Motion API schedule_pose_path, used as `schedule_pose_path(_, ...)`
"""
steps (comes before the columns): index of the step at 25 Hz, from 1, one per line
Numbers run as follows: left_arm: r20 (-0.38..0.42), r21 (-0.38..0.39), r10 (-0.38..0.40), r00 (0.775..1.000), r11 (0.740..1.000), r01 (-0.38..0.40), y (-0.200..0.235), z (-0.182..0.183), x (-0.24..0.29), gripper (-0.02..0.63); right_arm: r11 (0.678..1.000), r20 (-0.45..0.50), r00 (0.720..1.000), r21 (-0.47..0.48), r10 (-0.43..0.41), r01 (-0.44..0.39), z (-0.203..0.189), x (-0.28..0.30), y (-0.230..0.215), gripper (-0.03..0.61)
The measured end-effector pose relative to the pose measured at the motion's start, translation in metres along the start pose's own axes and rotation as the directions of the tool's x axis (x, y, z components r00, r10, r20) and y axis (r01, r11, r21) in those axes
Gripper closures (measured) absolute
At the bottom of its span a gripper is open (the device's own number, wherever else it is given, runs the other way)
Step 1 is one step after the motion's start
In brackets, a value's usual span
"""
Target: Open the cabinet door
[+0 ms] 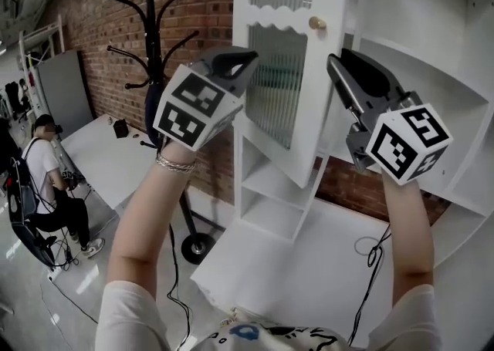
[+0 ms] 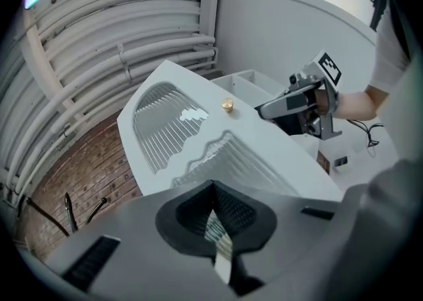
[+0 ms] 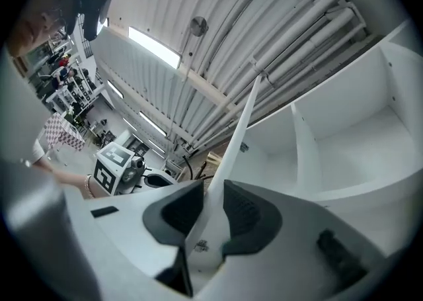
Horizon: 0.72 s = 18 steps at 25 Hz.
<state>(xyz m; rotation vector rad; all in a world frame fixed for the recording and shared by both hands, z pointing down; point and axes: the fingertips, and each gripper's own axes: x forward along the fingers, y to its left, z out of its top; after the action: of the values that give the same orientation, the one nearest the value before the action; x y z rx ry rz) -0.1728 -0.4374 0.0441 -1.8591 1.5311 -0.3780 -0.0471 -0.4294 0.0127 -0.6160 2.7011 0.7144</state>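
Both bare forearms rise from the head view's lower edge, the left arm [image 1: 143,218] from 7 o'clock and the right arm [image 1: 409,226] from 5 o'clock. The left gripper [image 1: 248,56] aims toward 1 o'clock, its jaws together and empty. The right gripper [image 1: 334,62] aims toward 11 o'clock, pads pinching the cabinet door [image 3: 232,151] by its edge.

No words, numbers or brand names can be read anywhere; the left marker cube [image 1: 193,106] and right marker cube [image 1: 407,143] bear only black-and-white square code patterns, and the shirt print [image 1: 255,335] is illegible

white table [image 1: 309,272] bearing cabinet [image 1: 272,187] and black cable [image 1: 369,288]
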Motion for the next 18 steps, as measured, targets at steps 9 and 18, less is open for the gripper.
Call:
schedule_pose_path(9,-0.002,0.008,0.014,1.0,1.0,-0.014,0.01,0.003,-0.04,0.601,1.0,0.033,0.999,-0.013,0.025,-0.025,0.015,0.009,0.043,0.477)
schedule_pose_path(18,-0.027,-0.006,0.01,1.0,1.0,-0.01,0.021,-0.01,-0.074,0.601,0.996,0.06,0.998,-0.087,0.019,-0.014,0.027,0.026,0.094,0.476)
